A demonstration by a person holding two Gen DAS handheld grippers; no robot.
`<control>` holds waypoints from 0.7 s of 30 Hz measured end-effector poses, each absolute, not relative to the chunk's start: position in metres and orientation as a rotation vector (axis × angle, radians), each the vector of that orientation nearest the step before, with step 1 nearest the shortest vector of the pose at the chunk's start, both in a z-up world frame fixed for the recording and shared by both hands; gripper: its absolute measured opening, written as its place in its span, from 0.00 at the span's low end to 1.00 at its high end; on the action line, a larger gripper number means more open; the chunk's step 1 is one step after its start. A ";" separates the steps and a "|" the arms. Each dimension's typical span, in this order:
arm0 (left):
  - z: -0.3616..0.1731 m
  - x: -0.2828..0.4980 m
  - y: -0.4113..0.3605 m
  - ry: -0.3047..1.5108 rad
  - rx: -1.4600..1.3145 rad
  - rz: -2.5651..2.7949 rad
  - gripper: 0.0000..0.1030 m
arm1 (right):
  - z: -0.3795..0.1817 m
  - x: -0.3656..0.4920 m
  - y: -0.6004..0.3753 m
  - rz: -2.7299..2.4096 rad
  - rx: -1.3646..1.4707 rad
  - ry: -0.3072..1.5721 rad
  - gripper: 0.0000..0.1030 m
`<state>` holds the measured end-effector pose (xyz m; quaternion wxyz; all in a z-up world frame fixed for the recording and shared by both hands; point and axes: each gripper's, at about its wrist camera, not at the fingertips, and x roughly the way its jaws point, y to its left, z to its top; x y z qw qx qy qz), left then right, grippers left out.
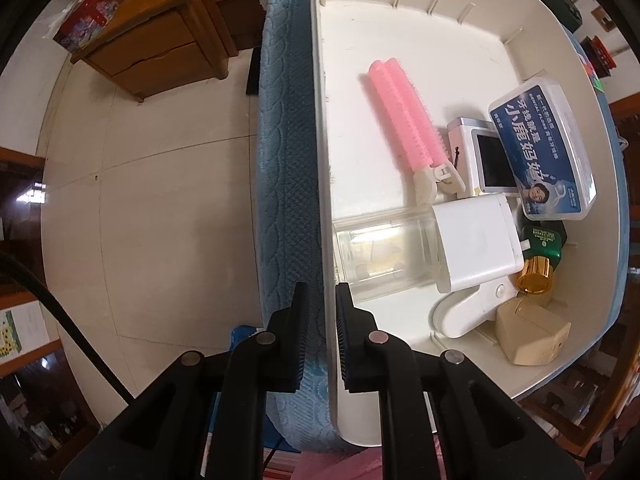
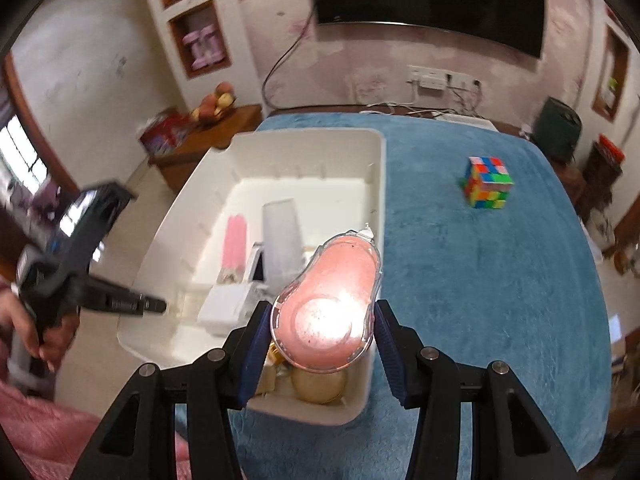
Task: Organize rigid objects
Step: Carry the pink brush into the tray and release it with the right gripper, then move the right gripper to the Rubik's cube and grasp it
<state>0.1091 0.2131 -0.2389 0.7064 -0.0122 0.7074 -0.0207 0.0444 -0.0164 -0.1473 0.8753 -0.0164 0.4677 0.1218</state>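
Observation:
A white plastic bin (image 1: 400,28) sits on a blue cloth-covered table (image 2: 480,280). In it lie a pink hair roller clip (image 1: 404,120), a blue-labelled floss box (image 1: 544,148), a white dispenser with a clear tank (image 1: 472,248), a gold-capped green bottle (image 1: 540,256) and a beige box (image 1: 532,336). My left gripper (image 1: 322,300) is shut on the bin's left wall (image 1: 326,240). My right gripper (image 2: 322,320) is shut on a pink correction-tape case (image 2: 328,300), holding it above the bin's near right corner (image 2: 360,400). A Rubik's cube (image 2: 488,182) stands on the cloth right of the bin.
A wooden cabinet (image 1: 160,40) with a fruit bowl (image 2: 214,104) stands beyond the table's left side. A dark TV (image 2: 432,0) hangs on the far wall above a power strip (image 2: 440,78). A dark green object (image 2: 558,128) sits at the far right corner.

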 end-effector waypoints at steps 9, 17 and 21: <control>-0.236 0.107 0.217 1.567 -0.047 -0.053 0.13 | -0.141 0.039 0.000 0.262 -0.140 0.926 0.66; -0.235 0.108 0.220 1.574 -0.077 -0.026 0.13 | -0.134 0.054 -0.021 0.216 -0.146 0.934 0.74; -0.237 0.110 0.222 1.577 -0.096 0.004 0.13 | -0.130 0.068 -0.037 0.190 -0.150 0.952 0.75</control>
